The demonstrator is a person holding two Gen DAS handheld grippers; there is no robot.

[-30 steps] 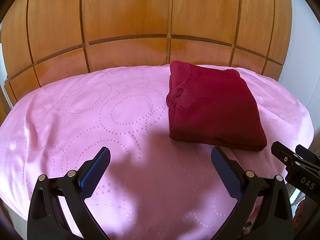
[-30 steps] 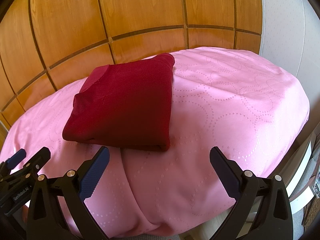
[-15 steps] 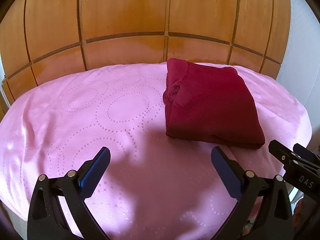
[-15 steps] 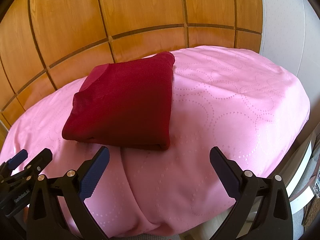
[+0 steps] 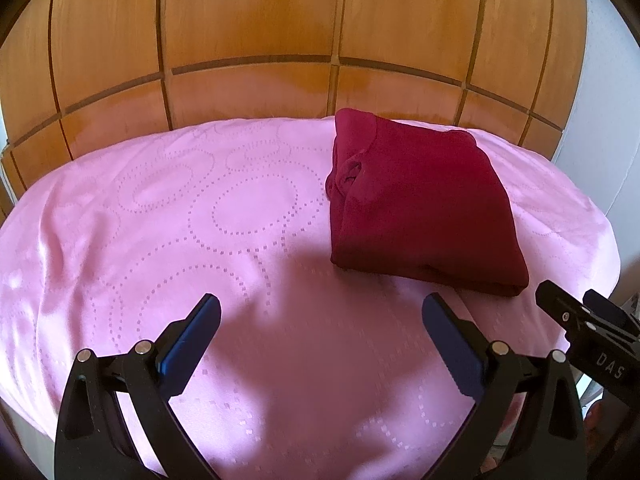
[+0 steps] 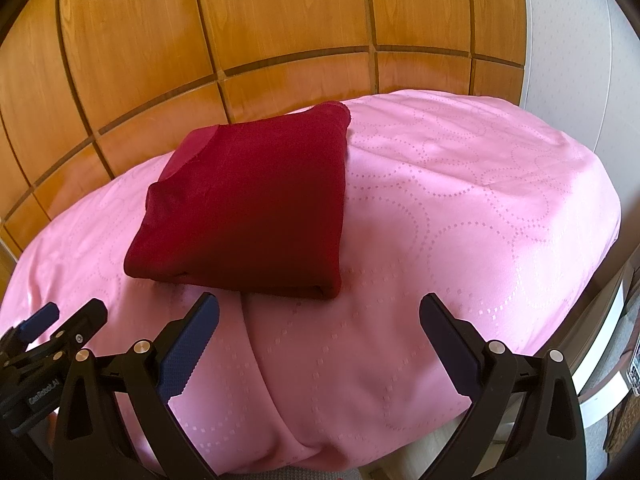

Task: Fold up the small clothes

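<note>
A dark red garment (image 5: 420,208) lies folded into a compact rectangle on the pink cloth (image 5: 200,240) that covers the table. It also shows in the right wrist view (image 6: 256,208), left of centre. My left gripper (image 5: 320,336) is open and empty, held above the cloth in front of and left of the garment. My right gripper (image 6: 318,334) is open and empty, just in front of the garment's near edge. Each gripper's tip shows in the other's view: the right gripper (image 5: 584,320) and the left gripper (image 6: 60,328).
A wooden panelled wall (image 5: 280,40) stands right behind the table. A white wall (image 6: 568,40) is at the right. The pink cloth (image 6: 460,208) hangs over the near table edge with a fold. Floor and furniture edges show at lower right (image 6: 612,360).
Both grippers have drawn back and risen slightly from the garment, which now sits a little farther off. The garment has not moved. Both grippers stay open.
</note>
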